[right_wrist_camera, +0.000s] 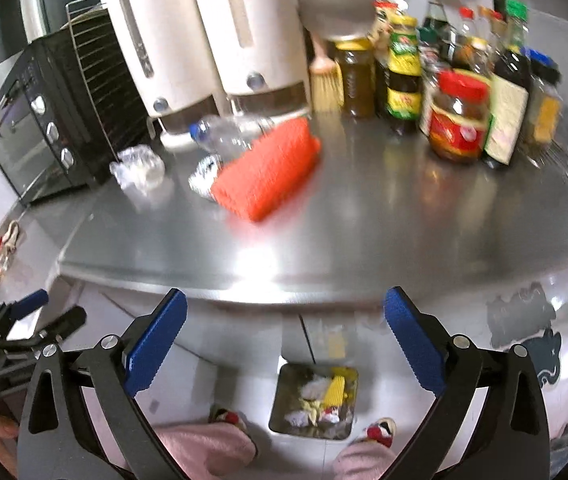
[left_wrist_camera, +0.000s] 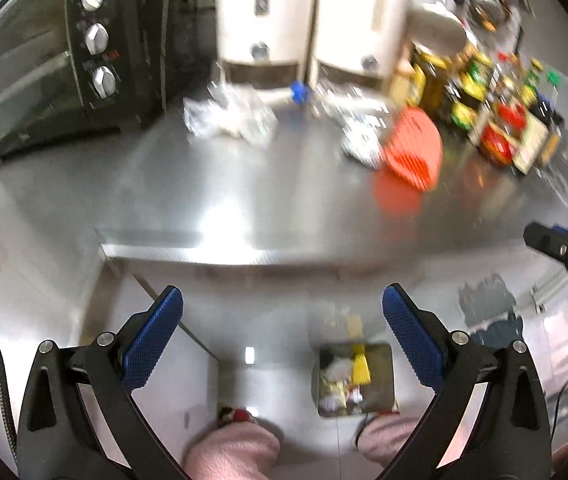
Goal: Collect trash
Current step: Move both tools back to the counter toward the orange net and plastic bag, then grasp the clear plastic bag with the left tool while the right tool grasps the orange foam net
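Both grippers, left (left_wrist_camera: 282, 312) & right (right_wrist_camera: 286, 316), jaws spread, empty, above trash bin (right_wrist_camera: 284, 426).

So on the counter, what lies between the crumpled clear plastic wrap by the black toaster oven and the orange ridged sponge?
In the right wrist view, a crumpled foil ball lies between the plastic wrap and the orange sponge, up against the sponge; otherwise bare steel.

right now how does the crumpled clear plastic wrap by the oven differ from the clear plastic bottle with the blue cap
The crumpled clear plastic wrap is a shapeless wad; the clear plastic bottle with the blue cap keeps its long bottle form and lies on its side. The wrap sits alone beside the black toaster oven; the bottle lies in front of the white canisters, right by the orange ribbed pad. The wrap has no coloured part; the bottle does. Both are see-through and on the steel counter.
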